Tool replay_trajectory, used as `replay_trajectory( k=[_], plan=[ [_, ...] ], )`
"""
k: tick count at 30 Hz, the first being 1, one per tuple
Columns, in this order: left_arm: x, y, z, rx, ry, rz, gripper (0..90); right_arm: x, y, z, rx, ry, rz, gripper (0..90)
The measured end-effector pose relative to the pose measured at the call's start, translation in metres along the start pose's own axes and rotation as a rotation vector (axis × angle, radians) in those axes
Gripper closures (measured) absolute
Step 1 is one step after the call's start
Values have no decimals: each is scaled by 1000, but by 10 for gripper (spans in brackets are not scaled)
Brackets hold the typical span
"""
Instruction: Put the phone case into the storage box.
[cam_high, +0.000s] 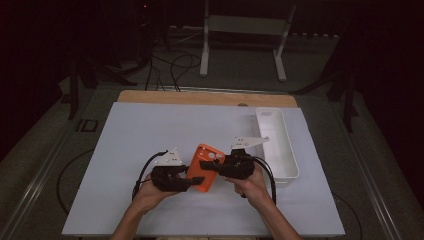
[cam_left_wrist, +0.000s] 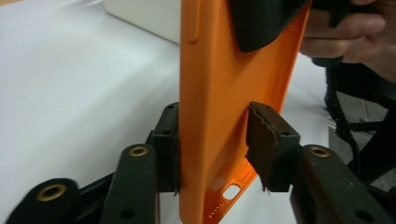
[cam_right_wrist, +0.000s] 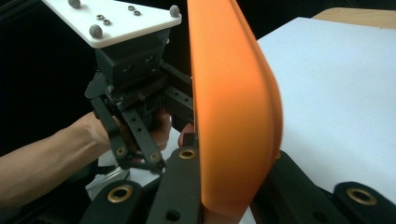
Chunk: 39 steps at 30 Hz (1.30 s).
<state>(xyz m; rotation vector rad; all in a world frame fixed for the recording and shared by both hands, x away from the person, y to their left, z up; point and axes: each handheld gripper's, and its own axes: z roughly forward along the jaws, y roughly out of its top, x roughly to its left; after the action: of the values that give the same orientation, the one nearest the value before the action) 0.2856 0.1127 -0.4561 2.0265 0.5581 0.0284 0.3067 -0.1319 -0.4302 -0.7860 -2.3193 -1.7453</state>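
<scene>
Two black grippers meet over the big white table (cam_high: 150, 150), and both are at one soft orange rubber phone case (cam_high: 204, 167). The case is up in the air between the two hands, near the front middle of the table. The right gripper (cam_high: 220, 167) has its jaws shut tight on the end of the case with the camera holes. In the right gripper view the orange case (cam_right_wrist: 233, 107) stands up between its two jaws. The left gripper (cam_high: 192, 181) is at the other end. In the left gripper view one jaw sits against the case (cam_left_wrist: 219, 93), but the other jaw stands a little apart from it, so this gripper does not pinch yet. A long white plastic bin (cam_high: 285, 150) lies on the table to the right.
</scene>
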Motion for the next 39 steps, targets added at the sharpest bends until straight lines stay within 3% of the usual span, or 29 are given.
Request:
replay_trajectory(
  k=[6, 9, 20, 26, 39],
  plan=[
    [1, -3, -1, 6, -30, 3, 723, -4, -1, 0, 5, 36, 10, 808],
    [0, -4, 0, 13, -27, 2, 791, -4, -1, 1, 13, 25, 4, 736],
    [-5, -4, 1, 2, 30, 18, 804, -7, -2, 2, 11, 11, 33, 611],
    [-4, -3, 0, -13, 70, 8, 805, -6, -2, 3, 19, -37, 33, 491],
    [-6, -2, -4, -41, 158, 10, 804, -6, -2, -1, 17, -135, 52, 339]
  ],
)
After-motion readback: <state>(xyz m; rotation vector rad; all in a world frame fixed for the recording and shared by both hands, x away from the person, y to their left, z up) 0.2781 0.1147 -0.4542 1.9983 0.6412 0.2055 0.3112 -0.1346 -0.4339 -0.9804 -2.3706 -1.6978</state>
